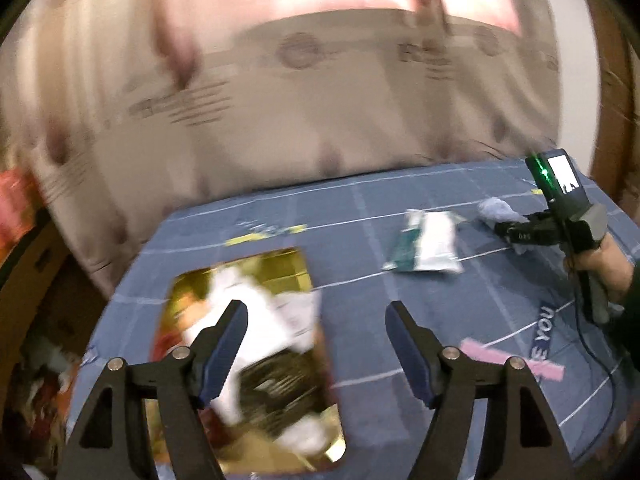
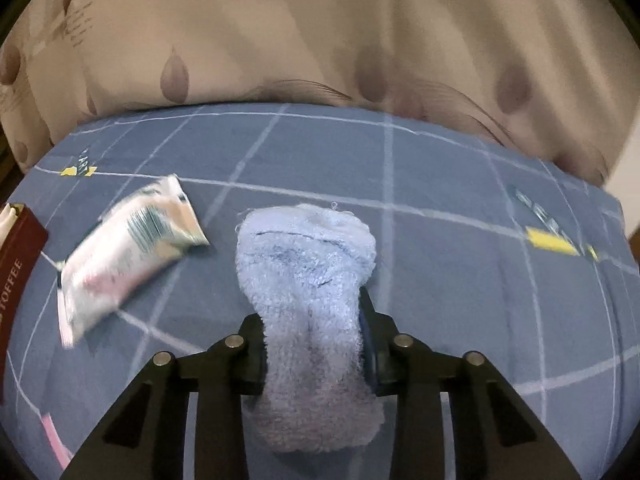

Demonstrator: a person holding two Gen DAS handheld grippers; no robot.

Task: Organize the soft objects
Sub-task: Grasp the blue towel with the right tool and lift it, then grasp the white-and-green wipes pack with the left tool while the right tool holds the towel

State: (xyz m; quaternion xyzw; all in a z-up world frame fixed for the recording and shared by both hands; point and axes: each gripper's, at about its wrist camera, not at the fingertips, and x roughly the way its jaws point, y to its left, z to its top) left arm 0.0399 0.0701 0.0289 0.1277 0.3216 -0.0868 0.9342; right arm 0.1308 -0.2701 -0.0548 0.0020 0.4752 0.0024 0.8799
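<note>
A fluffy light-blue cloth (image 2: 308,248) lies on the blue checked sheet (image 2: 460,280). My right gripper (image 2: 312,312) is shut on its near half, both pads pressing into the pile. The left wrist view shows that gripper (image 1: 508,228) low at the far right, on the cloth (image 1: 496,208). A white and green soft packet (image 2: 128,252) lies loose to the left of it, also visible from the left wrist (image 1: 424,246). My left gripper (image 1: 316,308) stands open and empty above a gold-lined box (image 1: 280,268), which holds blurred white and dark items.
The box has a dark red side with lettering (image 2: 20,268) at the left edge. A beige patterned fabric (image 2: 320,40) rises behind the sheet. A pink strip (image 1: 516,358) lies on the sheet near my left gripper. A hand (image 1: 600,256) holds the right gripper.
</note>
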